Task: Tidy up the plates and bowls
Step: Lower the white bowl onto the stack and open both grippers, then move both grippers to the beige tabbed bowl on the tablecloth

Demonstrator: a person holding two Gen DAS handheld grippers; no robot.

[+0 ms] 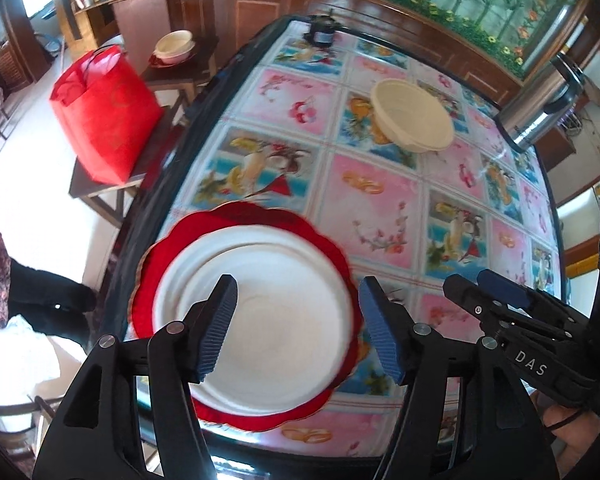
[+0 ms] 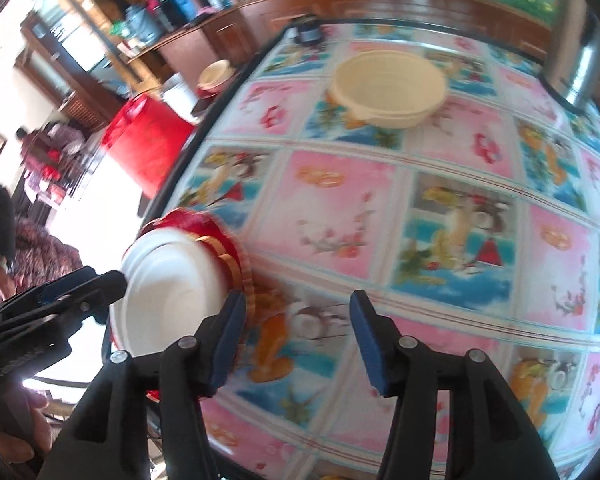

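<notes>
Plates sit stacked at the near-left edge of the counter (image 1: pixel 380 208), a white plate (image 1: pixel 260 316) nested on a red scalloped plate (image 1: pixel 260 216), which reads as sorting already begun: flat ware gathered in 1 pile close to the person. The left hand-held gripper (image 1: pixel 298 328) hangs over that stack with its jaws spread wide and nothing between them; I would guess it is lining up on the white plate's rim. The right hand-held gripper (image 2: pixel 298 344) is equally wide open and empty, poised above bare patterned cloth with the stack at its 9 o'clock. A cream bowl (image 1: pixel 412 116) stands alone toward 1 o'clock from the stack, well apart from it, probably the next piece to be brought in. Beyond the counter, at 11 o'clock, a second bowl on a red dish (image 1: pixel 174 50) rests on a side table, and a red bag (image 1: pixel 104 116) sits on a stool just beside the counter edge. A steel flask (image 1: pixel 540 108) at 2 o'clock stands near the cream bowl and could crowd a reach from that side. Both views are motion-blurred, so fine contact is hard to judge.
</notes>
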